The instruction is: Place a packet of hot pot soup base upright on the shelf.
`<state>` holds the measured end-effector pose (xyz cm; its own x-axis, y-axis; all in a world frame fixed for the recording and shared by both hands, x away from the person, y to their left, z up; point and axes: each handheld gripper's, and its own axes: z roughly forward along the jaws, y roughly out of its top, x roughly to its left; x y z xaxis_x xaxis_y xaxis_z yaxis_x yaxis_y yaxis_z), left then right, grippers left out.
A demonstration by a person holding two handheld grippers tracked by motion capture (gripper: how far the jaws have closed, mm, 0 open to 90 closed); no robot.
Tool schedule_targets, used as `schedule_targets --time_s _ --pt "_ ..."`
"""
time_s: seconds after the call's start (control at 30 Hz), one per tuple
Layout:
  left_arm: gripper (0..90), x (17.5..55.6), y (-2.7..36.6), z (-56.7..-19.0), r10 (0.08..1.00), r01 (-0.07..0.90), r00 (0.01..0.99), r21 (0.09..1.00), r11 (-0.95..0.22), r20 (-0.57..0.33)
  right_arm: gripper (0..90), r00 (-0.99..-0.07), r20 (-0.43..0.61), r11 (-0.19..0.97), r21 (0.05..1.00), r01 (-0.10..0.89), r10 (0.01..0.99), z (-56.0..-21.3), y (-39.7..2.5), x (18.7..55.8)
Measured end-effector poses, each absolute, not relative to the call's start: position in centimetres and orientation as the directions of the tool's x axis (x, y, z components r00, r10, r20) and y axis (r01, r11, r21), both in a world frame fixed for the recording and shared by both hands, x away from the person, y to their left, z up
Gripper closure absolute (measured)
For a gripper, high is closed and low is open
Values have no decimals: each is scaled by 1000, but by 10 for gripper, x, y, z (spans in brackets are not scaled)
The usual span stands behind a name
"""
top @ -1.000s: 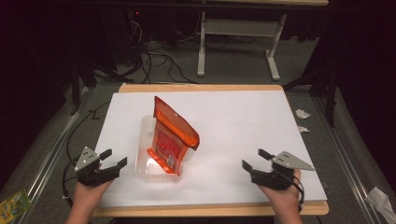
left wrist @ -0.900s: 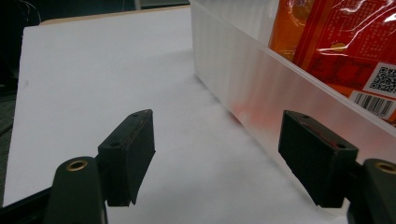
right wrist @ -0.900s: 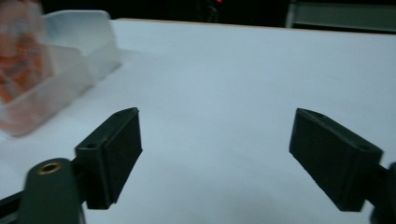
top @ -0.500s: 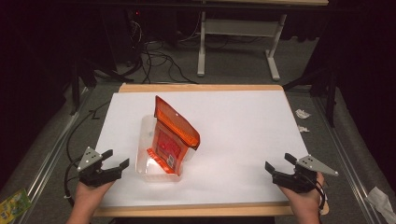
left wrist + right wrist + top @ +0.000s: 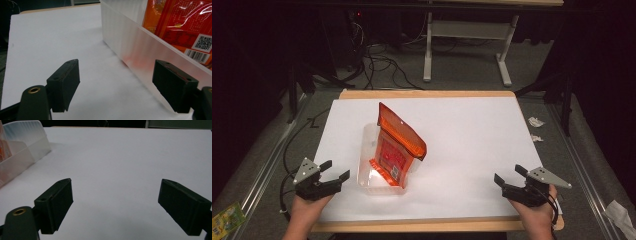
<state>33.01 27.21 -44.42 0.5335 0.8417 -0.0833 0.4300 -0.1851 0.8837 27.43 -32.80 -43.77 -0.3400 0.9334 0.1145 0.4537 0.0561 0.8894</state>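
Both grippers black, two-jaw. Left gripper (image 5: pixel 335 170): grey three-cornered plate on top with small dark screw dots, black cable trailing off behind it. Right gripper (image 5: pixel 509 175): same grey plate, black cable looping by the wrist. Jaws are blocky black rectangular pads with angled tips, small screw holes on the upper edge; brass-ringed hole in the rounded arm below the left-hand jaw. Hands bare, no sleeves in view.
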Motion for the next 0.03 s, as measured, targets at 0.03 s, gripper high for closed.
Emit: schedule_targets --time_s 0.03 --pt "224 330 272 -444 842 428 532 885 -185 -82 129 -339 116 54 889 455 934 -438 -328 275"
